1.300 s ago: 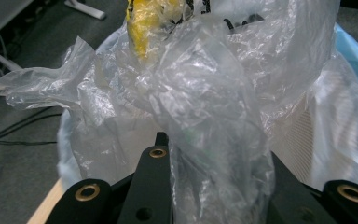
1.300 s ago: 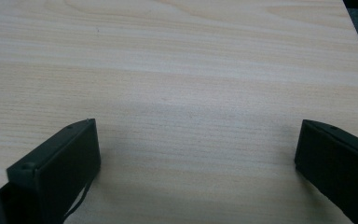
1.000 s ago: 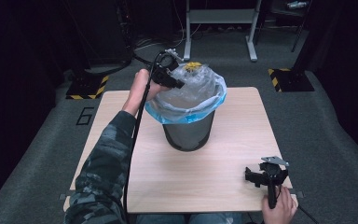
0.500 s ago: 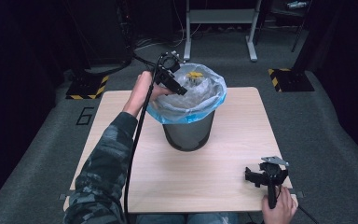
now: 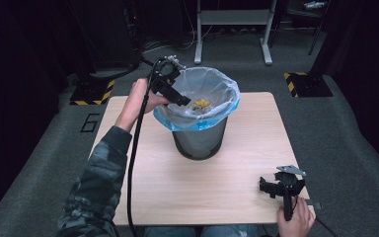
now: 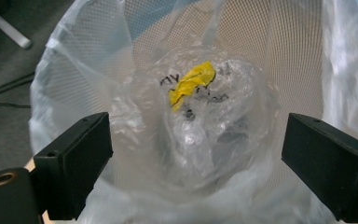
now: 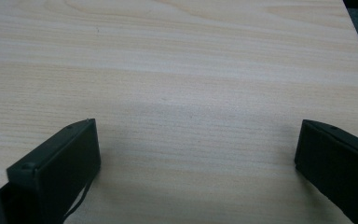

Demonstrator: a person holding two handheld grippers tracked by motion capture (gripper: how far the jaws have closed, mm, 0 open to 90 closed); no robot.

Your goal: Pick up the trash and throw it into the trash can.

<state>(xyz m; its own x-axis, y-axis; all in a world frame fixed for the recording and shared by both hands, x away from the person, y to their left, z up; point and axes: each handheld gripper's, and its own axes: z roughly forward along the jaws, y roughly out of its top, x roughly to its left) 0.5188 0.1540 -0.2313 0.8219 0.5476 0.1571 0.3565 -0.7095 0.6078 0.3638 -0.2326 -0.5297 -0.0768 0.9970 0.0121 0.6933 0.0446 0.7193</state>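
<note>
Two black jaws of the left gripper have just been opening and are now spread wide, with nothing pressed between them; the crumpled clear wrap with yellow tape is seen lying released below them, inside the bin liner of the mesh bin. For this step to be done well, the gripper should probably be drawn straight away from the bin, so that the thin liner beside the jaws is not caught. The right gripper is held apart from the bin, near the table corner, its jaws parted and empty
</note>
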